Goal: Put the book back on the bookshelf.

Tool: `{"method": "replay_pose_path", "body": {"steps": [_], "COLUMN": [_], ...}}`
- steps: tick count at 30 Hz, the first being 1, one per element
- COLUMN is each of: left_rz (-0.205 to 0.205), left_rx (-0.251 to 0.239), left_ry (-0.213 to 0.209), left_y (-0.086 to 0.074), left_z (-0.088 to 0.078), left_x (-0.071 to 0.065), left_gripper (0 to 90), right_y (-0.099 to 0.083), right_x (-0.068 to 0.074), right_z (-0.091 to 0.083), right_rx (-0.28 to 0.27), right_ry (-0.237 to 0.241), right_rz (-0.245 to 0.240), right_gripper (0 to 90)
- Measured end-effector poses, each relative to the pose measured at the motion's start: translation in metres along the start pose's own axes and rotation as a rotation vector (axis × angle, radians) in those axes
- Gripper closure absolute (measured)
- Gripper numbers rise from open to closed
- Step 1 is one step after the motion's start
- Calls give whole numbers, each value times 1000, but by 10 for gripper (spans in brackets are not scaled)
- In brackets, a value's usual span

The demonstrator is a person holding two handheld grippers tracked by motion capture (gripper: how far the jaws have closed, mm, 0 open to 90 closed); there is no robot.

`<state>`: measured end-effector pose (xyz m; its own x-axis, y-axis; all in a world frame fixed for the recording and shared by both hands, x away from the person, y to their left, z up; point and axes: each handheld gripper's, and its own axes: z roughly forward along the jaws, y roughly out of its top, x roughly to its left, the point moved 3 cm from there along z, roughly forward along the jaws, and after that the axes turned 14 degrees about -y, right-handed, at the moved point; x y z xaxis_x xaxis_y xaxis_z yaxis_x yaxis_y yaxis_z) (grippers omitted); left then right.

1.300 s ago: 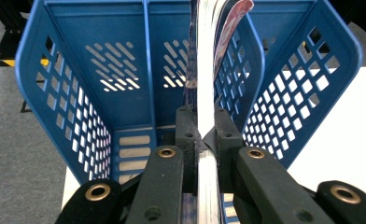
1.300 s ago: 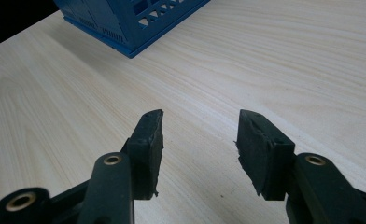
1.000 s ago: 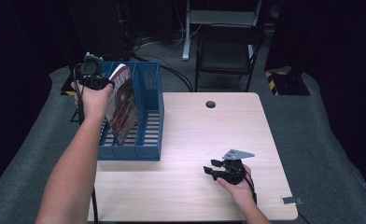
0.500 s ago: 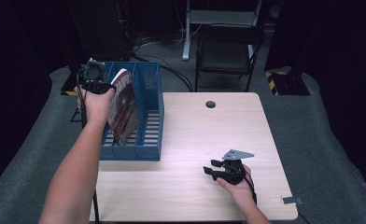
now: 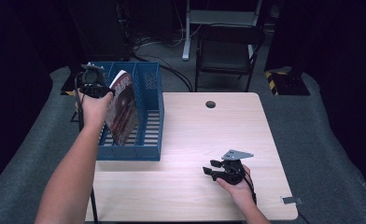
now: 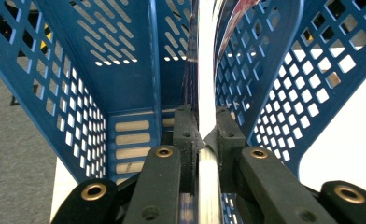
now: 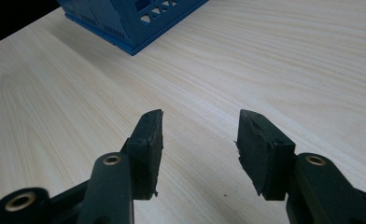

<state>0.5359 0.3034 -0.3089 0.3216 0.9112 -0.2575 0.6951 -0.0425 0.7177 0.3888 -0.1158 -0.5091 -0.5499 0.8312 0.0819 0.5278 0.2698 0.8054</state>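
Gripping the top edge of a magazine point(image 5: 123, 108), the left hand-held gripper point(image 5: 93, 83) has its jaws nearly closed on it, having just eased open a little with the pages between the pads. Below that gripper the magazine stands tilted inside the blue rack point(image 5: 149, 116). Well apart to the other side, the right hand-held gripper point(image 5: 212, 169) rests on the bench point(image 5: 195, 130), jaws wide apart with nothing between them.

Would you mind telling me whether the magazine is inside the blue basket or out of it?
Inside. The magazine stands tilted between the walls of the blue basket, its top edge pinched by the left claw.
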Motion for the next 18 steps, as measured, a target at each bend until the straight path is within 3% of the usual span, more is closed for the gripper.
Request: {"method": "replay_pose_path", "body": {"steps": [7, 18], "left_rz": [6, 30], "left_rx": [6, 18], "left_ry": [-37, -47], "left_y": [-4, -4], "left_z": [-9, -24], "left_x": [0, -1], "left_gripper": [799, 802], "right_y": [0, -1], "right_x": [2, 2], "right_z": [1, 2], "right_rx": [-1, 7], "right_ry": [-1, 5], "right_rz": [5, 5], "right_gripper": [502, 500]}}
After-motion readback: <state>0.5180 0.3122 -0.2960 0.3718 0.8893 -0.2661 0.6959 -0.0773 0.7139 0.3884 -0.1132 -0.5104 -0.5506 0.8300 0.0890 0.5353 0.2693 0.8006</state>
